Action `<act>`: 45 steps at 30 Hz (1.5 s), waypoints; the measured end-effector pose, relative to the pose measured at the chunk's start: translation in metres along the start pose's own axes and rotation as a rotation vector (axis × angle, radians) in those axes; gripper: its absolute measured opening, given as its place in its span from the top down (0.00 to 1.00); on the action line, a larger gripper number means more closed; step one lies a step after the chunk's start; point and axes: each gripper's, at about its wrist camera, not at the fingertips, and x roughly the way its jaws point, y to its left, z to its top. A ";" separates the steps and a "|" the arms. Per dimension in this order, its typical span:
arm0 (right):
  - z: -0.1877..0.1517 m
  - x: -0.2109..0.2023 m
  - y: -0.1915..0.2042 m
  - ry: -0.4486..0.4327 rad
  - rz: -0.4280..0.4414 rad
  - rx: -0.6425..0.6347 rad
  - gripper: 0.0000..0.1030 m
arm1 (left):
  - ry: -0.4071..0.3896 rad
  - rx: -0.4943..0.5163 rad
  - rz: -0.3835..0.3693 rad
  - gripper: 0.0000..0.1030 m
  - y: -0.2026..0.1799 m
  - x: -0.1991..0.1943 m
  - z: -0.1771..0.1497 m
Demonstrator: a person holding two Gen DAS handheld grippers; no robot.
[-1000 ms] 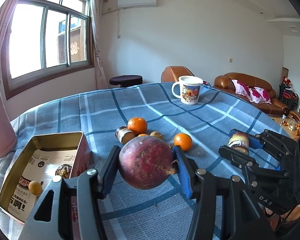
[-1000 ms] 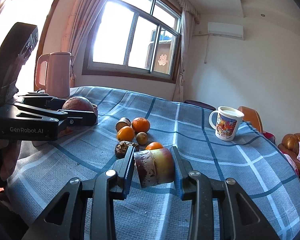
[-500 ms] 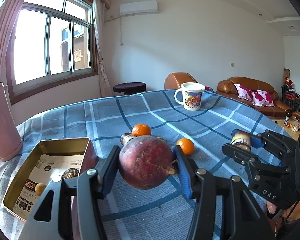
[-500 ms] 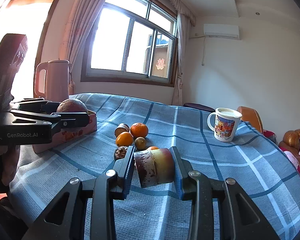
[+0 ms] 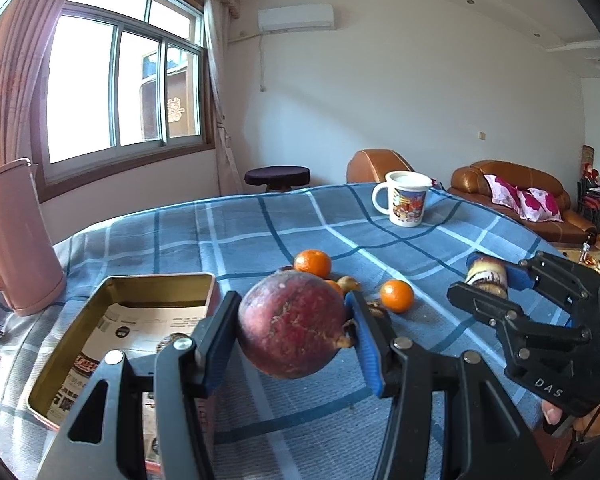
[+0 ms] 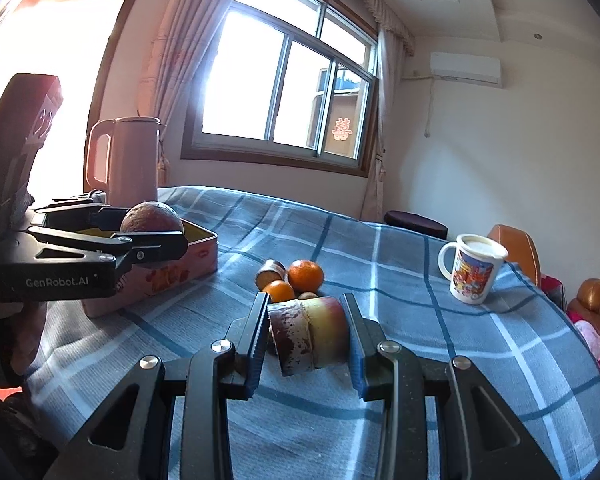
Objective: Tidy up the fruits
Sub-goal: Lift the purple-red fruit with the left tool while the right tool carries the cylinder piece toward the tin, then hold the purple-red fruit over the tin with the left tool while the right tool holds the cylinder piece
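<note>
1. Now the left gripper has its jaws closed on a big dark red round fruit; the blue pads press on both of its sides, and the jaws stand moderately apart because the fruit is wide.
2. This fruit is held in the air, above the surface with the blue checked cloth, just at 3 o'clock of the open gold tin box.
3. Inside the tin box lies printed paper; what else is in it I cannot tell, because the gripper covers that part.
4. The right gripper has its jaws closed, quite narrow, on a cut piece of fruit with a dark red face and a yellow-red skin. It is also lifted from the cloth.
5. In the left wrist view the right gripper appears at 3 o'clock, with the same piece between its jaws.
6. In the right wrist view the left gripper appears at 9 o'clock, and the round fruit sits above the pink side of the tin box.
7. Between both grippers, near the middle of the surface, a small group of fruits lies close together: one orange, a second orange a little apart at 4 o'clock of it, and some small brown fruits.
8. A white mug with a coloured picture stands at the far edge, at 1 o'clock.
9. A pink kettle stands at 9 o'clock, beyond the tin box.
</note>
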 end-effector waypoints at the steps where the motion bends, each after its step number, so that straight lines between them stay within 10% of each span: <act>1: 0.002 0.001 0.001 -0.001 0.003 -0.004 0.65 | -0.002 0.000 0.008 0.46 0.002 -0.001 0.000; 45: 0.093 0.053 0.069 -0.047 0.242 -0.091 0.65 | 0.033 -0.112 0.200 0.46 0.084 -0.014 -0.004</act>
